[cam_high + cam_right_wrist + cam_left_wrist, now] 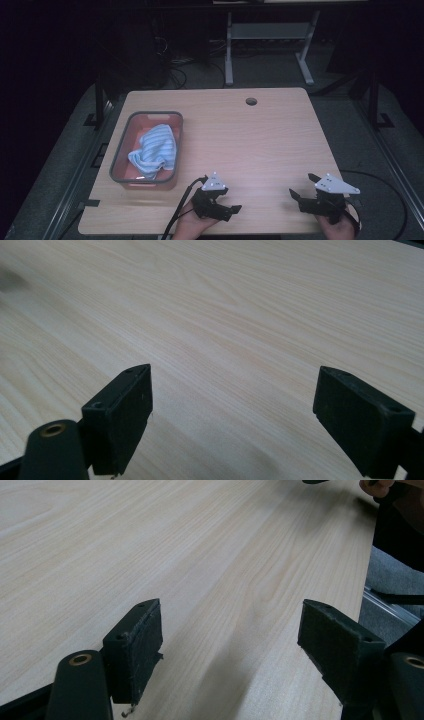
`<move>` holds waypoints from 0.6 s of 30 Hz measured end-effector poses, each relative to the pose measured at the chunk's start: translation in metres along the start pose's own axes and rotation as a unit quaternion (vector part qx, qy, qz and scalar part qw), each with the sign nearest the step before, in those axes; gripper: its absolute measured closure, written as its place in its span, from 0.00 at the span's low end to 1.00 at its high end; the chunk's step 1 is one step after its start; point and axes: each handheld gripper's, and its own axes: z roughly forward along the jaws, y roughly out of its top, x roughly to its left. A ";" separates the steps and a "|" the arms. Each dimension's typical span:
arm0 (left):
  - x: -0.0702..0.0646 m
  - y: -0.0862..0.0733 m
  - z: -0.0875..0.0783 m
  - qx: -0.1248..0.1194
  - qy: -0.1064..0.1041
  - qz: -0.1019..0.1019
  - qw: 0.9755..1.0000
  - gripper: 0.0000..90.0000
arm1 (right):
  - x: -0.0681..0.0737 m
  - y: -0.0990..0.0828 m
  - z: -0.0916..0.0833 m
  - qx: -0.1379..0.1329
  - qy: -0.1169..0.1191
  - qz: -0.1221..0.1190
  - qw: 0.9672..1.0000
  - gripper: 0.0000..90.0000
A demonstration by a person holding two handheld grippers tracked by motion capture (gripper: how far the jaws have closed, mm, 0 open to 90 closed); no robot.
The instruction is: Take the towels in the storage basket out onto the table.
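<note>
Pale wood table (260,145) in a dark room. Grey-rimmed basket (119,150), long axis running away from the person, holds a crumpled blue striped cloth (155,150). Left hand-held gripper (227,202), near the basket's front corner, jaws wide, empty. Right hand-held gripper (302,187), well apart from the basket, likewise wide, empty.

Left tongs (226,200) and right tongs (303,186) both gape wide, hand-held low.
</note>
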 end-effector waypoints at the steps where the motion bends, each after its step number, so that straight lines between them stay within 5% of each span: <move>1: 0.000 0.000 0.000 0.000 0.000 0.000 1.000 0.28 | 0.000 0.000 0.000 0.000 0.000 0.000 1.000 0.17; 18: 0.002 0.011 -0.005 0.016 -0.010 0.000 1.000 0.27 | 0.007 0.005 -0.004 -0.002 0.000 -0.015 1.000 0.17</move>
